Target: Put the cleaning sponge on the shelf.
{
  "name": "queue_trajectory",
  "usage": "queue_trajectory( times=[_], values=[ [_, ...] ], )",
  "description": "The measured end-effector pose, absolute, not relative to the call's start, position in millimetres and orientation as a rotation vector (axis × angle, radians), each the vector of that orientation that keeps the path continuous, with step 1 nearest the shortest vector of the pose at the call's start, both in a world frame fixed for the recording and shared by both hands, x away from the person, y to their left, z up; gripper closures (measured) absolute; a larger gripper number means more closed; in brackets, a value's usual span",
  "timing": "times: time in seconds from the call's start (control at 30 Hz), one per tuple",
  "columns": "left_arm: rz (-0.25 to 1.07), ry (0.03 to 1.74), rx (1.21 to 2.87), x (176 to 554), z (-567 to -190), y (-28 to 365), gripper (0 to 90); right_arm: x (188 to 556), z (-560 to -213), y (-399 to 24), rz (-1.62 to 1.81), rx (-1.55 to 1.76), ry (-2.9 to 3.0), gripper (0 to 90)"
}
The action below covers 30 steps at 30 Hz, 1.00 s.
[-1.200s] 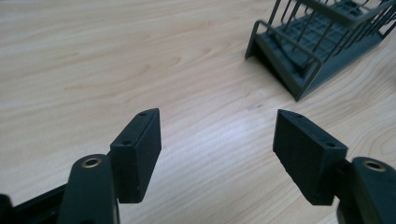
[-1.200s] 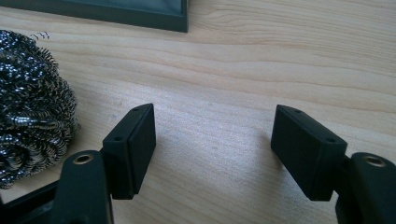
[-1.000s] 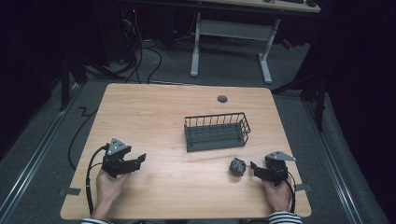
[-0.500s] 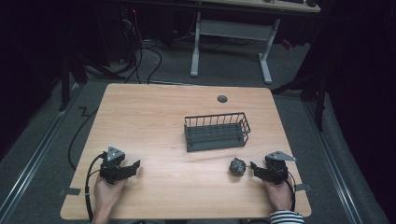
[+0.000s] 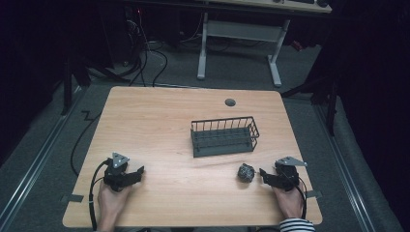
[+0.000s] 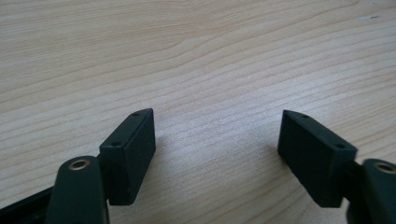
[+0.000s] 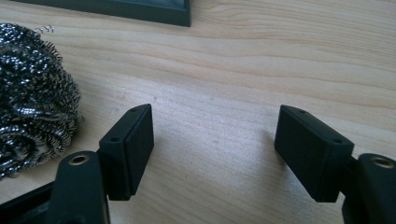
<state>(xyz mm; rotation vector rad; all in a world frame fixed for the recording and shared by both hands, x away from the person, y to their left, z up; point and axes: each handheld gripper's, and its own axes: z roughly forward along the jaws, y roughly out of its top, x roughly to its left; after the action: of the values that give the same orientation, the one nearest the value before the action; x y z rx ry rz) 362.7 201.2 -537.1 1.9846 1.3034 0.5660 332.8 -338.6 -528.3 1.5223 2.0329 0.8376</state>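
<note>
The steel wool scourer (image 5: 246, 172) is a rounded, tangled ball of shiny grey wire coils, resting free on the wooden tabletop. It lies just off the tips of the right gripper (image 5: 265, 174), outside its spread fingers (image 7: 130, 149) rather than between them, close beside the left-hand one in the right gripper view (image 7: 35, 98)

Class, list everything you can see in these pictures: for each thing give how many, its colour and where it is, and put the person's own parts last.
steel wool ball: one, silvery grey, on the table just left of the right gripper's jaws, outside them.
wire basket: one, dark grey, middle of the table, nothing visible in it.
table: one, light wood, with a round grey cap near its far edge.
white-legged desk: one, behind the table.
cables: several, black, on the floor.
left gripper: one, black, jaws open, nothing between them.
right gripper: one, black, jaws just opening, nothing between them.
</note>
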Motion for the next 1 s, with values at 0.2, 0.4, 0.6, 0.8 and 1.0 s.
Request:
queue_trajectory(
  times=[0.2, 0.4, 0.6, 0.8, 1.0],
  values=[
    [0.561, 1.302, 1.984, 363, -537, 201, 27.2, 326, -527, -341, 0.865, 1.510, 2.041, 27.5],
    [0.563, 1.303, 1.983, 363, -537, 201, 27.0, 315, -523, -344, 0.902, 1.497, 2.033, 27.6],
    [0.564, 1.304, 1.984, 363, -537, 201, 26.9, 305, -521, -342, 0.905, 1.466, 2.047, 27.6],
    [0.562, 1.305, 1.986, 362, -537, 201, 26.9, 299, -519, -339, 0.902, 1.426, 2.089, 28.9],
    [0.562, 1.305, 1.986, 362, -537, 201, 26.8, 291, -516, -333, 0.899, 1.393, 2.108, 28.9]
  ],
)
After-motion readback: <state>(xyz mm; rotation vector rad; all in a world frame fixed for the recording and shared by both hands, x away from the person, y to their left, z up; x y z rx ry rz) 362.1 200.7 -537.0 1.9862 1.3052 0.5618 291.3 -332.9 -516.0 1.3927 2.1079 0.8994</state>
